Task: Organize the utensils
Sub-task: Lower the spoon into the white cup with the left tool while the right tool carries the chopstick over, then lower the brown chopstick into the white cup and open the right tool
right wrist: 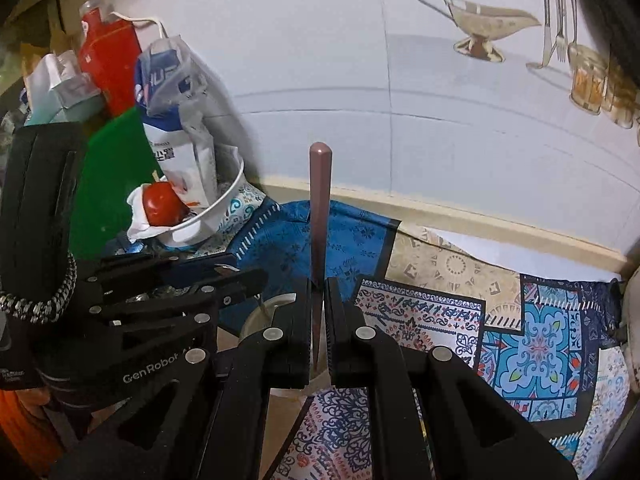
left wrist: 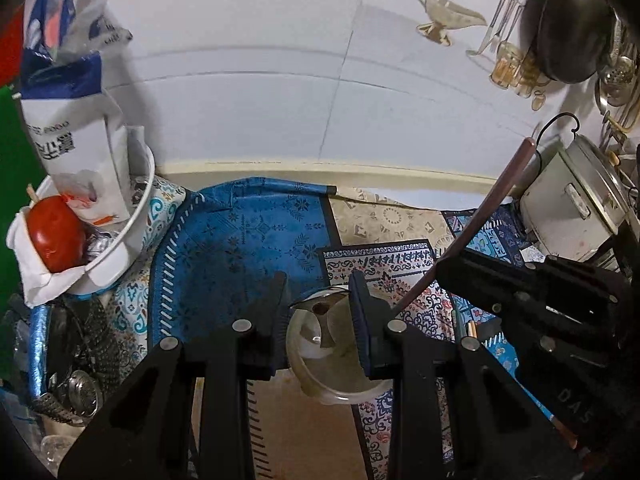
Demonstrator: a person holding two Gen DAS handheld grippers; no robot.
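Note:
In the left wrist view my left gripper is shut on a clear plastic cup, one pad on each side of it, just above the patterned cloth. My right gripper is shut on a long brownish-pink stick, likely a chopstick, whose upper end rises toward the wall. Its lower end runs down between the fingers toward the cup. From the left wrist the stick slants in from the right, with its low end close by the cup's rim. The right gripper's body is just right of the cup.
A white bowl with a red fruit and a paper bag stands at the left. At the right are a metal rice cooker and a dark pan hanging on the wall. Patterned cloths cover the counter, with a wristwatch at the lower left.

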